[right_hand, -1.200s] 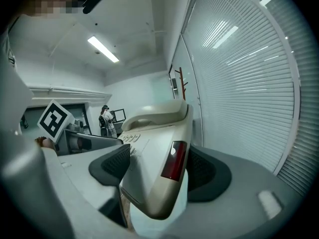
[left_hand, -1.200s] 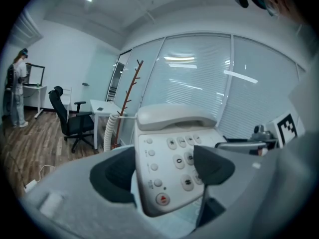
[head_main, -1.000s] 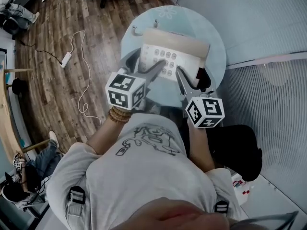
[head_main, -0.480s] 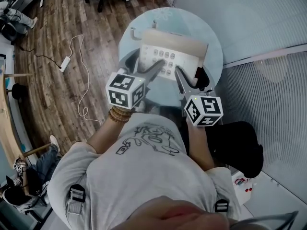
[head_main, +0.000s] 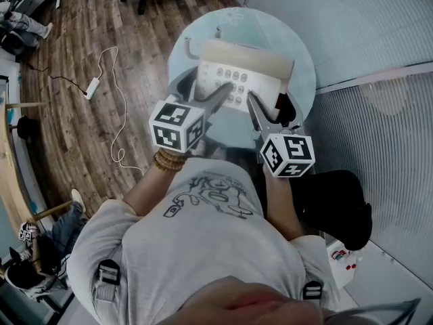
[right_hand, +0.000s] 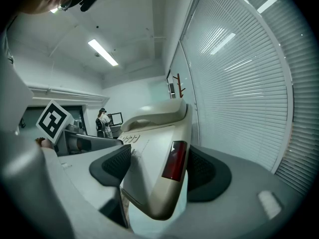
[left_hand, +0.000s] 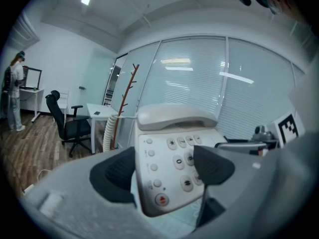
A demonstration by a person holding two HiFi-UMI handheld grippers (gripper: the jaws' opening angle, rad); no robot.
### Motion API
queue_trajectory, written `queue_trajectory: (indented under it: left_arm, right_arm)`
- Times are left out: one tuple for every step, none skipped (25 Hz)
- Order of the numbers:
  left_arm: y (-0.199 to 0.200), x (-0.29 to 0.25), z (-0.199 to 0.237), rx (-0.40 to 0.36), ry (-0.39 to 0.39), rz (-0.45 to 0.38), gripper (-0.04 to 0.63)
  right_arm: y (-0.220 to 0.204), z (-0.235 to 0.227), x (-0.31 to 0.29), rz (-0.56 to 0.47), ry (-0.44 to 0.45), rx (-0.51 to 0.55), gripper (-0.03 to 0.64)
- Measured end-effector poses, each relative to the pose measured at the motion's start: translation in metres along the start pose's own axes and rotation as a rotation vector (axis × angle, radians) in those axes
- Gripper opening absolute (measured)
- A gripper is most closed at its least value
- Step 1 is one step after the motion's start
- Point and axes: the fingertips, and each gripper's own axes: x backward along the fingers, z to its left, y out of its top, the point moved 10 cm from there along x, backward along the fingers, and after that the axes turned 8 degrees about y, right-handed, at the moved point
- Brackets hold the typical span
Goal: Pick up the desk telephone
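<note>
Barely any shift: left claw [left_hand: 164, 169] and right claw [right_hand: 158, 166] each pinch a corner of the phone [head_main: 238, 81] between their pads. Likely stiff, light, slick; handset [head_main: 247, 55] may slide.

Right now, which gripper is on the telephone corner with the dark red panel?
The right gripper: its jaws clamp the telephone corner bearing the dark red panel. The left gripper holds the keypad corner instead.
</note>
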Motion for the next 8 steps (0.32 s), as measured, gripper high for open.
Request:
queue_trajectory:
  left_arm:
    - [-0.0006, -0.0005, 0.0, 0.001, 0.0, 0.001, 0.365]
    - [-0.0013, -0.0012, -0.0002, 0.001, 0.0, 0.003, 0.365]
    - [-0.002, -0.0019, -0.0005, 0.002, 0.0, 0.003, 0.365]
    - [-0.0028, -0.0026, -0.0009, 0.003, 0.0, 0.004, 0.365]
    - [-0.0036, -0.0035, -0.0013, 0.003, -0.001, 0.004, 0.365]
    - [-0.0044, -0.0043, -0.0016, 0.004, -0.002, 0.005, 0.365]
    - [-0.0052, -0.005, -0.002, 0.004, -0.003, 0.006, 0.365]
    - [-0.0059, -0.0057, -0.0023, 0.004, -0.004, 0.006, 0.365]
  right_arm:
    - [-0.0005, -0.0004, -0.0001, 0.0, 0.0, 0.0, 0.344]
    - [-0.0011, -0.0011, -0.0001, 0.0, 0.0, 0.0, 0.344]
    - [-0.002, -0.002, 0.0, 0.0, 0.0, -0.001, 0.344]
    - [-0.0029, -0.003, 0.0002, -0.001, 0.0, -0.003, 0.344]
    - [-0.0037, -0.0039, 0.0004, -0.001, -0.001, -0.005, 0.344]
    - [-0.0046, -0.0046, 0.0006, -0.002, -0.002, -0.006, 0.344]
    - [-0.0055, -0.0053, 0.0009, -0.003, -0.003, -0.008, 0.344]
    - [-0.0064, -0.006, 0.0011, -0.003, -0.004, -0.01, 0.344]
